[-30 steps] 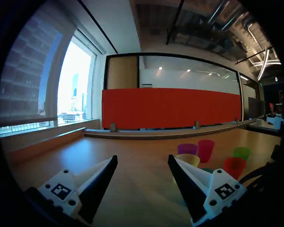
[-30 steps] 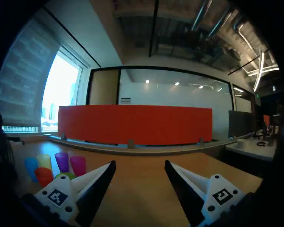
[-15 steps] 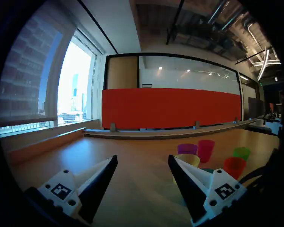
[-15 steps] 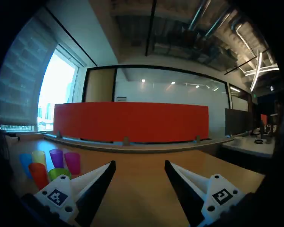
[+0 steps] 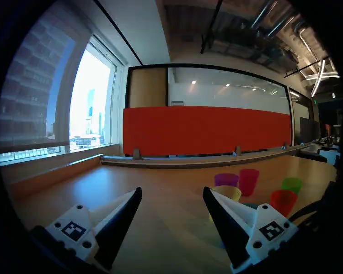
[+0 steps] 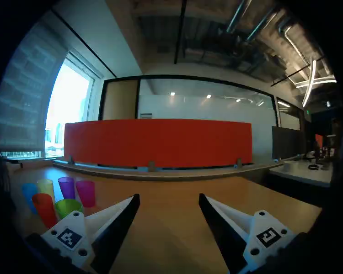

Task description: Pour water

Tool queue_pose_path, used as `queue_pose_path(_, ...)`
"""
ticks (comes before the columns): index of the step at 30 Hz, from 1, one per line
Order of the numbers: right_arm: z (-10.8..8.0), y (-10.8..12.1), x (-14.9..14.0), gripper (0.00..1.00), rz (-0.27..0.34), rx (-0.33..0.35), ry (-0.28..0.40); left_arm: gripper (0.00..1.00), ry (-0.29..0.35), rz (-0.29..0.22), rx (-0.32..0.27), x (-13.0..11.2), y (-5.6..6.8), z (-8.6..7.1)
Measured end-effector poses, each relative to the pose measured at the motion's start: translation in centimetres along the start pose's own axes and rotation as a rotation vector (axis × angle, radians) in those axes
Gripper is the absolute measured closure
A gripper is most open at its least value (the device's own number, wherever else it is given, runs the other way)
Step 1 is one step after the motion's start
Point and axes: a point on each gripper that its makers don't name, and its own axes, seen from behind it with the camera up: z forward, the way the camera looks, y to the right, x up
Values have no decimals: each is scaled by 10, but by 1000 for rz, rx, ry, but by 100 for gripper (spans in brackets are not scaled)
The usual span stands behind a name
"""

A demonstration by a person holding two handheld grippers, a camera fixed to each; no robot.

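Note:
Several coloured plastic cups stand in a cluster on the wooden table (image 5: 162, 201). In the left gripper view they sit right of centre: a purple cup (image 5: 226, 179), a pink cup (image 5: 249, 181), a yellow cup (image 5: 227, 192), a green cup (image 5: 291, 184) and an orange cup (image 5: 282, 201), partly behind the right finger. My left gripper (image 5: 171, 192) is open and holds nothing. In the right gripper view the cups are at the left: blue cup (image 6: 29, 193), yellow cup (image 6: 46, 187), purple cup (image 6: 66, 187), pink cup (image 6: 85, 192), orange cup (image 6: 44, 208), green cup (image 6: 67, 208). My right gripper (image 6: 168, 197) is open and holds nothing.
A red divider panel (image 5: 206, 130) runs along the table's far edge, with a glass wall behind it. A bright window (image 5: 89, 109) and a low ledge lie to the left. A second desk (image 6: 304, 171) with a monitor stands at the right.
The right gripper has risen or tilted down slightly, so the cups show more fully above its left finger. The left gripper has stayed still.

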Motion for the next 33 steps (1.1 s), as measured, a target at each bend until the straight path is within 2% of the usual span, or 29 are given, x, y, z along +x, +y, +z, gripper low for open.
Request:
queue_pose_path(15, 1, 0, -8, 0, 7, -2, -38, 1, 0, 0, 0, 0, 0, 0)
queue_pose_path(33, 2, 0, -8, 0, 7, -6, -41, 1, 0, 0, 0, 0, 0, 0)
